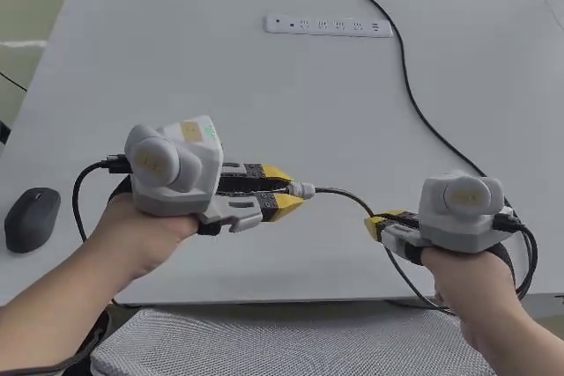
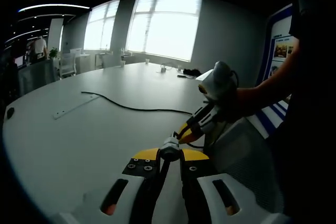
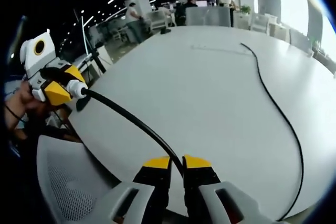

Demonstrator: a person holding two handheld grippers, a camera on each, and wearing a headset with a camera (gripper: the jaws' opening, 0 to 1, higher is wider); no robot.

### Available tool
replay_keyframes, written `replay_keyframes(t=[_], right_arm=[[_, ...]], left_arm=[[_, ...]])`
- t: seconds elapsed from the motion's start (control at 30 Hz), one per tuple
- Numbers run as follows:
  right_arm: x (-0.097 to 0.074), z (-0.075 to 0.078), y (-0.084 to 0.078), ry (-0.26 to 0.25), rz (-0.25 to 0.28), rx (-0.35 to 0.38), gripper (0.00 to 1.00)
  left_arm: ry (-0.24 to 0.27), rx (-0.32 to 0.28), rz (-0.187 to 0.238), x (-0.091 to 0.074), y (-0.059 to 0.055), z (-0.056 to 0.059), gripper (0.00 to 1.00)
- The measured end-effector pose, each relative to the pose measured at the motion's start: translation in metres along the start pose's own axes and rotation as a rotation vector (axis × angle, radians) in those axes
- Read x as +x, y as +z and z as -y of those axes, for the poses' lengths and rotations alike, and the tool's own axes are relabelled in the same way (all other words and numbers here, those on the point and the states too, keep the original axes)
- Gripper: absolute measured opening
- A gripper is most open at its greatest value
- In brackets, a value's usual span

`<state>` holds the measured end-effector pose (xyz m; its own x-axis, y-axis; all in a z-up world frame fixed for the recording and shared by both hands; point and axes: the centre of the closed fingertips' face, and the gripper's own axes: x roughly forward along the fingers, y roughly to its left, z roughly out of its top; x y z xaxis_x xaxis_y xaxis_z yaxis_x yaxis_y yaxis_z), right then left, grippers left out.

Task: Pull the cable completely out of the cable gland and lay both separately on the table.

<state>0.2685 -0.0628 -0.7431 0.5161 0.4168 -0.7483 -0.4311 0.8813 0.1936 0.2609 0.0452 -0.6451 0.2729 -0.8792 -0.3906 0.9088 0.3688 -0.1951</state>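
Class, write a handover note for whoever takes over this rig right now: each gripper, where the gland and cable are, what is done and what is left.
Left gripper: shut on the gland, near the front edge of the table.
Right gripper: shut on the cable, a short way along from the gland.
Done: both parts are gripped, with the cable arching between the grippers.
Left: the cable runs into the gland and is not yet pulled out. Draw the grippers apart until it comes free, then lay the gland and the cable separately on the table.

Strip lies far back on table; mouse at near left; gland sits left of cable.
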Motion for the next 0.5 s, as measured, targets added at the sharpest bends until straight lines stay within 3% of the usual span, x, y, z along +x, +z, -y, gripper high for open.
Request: replay_keyframes(t=[0.2,0.37,0.5], right_arm=[[-0.006,-0.005,0.005,0.007,0.021,-0.05,0.07],[-0.014,-0.013,0.015,0.024,0.035,-0.12,0.17],[-0.029,-0.027,0.039,0.043,0.097,-0.308,0.22]], left_arm=[[0.005,0.002,0.001,0.0,0.002,-0.001,0.15],[0.007,0.003,0.002,0.0,0.003,-0.001,0.15],[0.009,0.003,0.001,-0.001,0.003,-0.001,0.15]])
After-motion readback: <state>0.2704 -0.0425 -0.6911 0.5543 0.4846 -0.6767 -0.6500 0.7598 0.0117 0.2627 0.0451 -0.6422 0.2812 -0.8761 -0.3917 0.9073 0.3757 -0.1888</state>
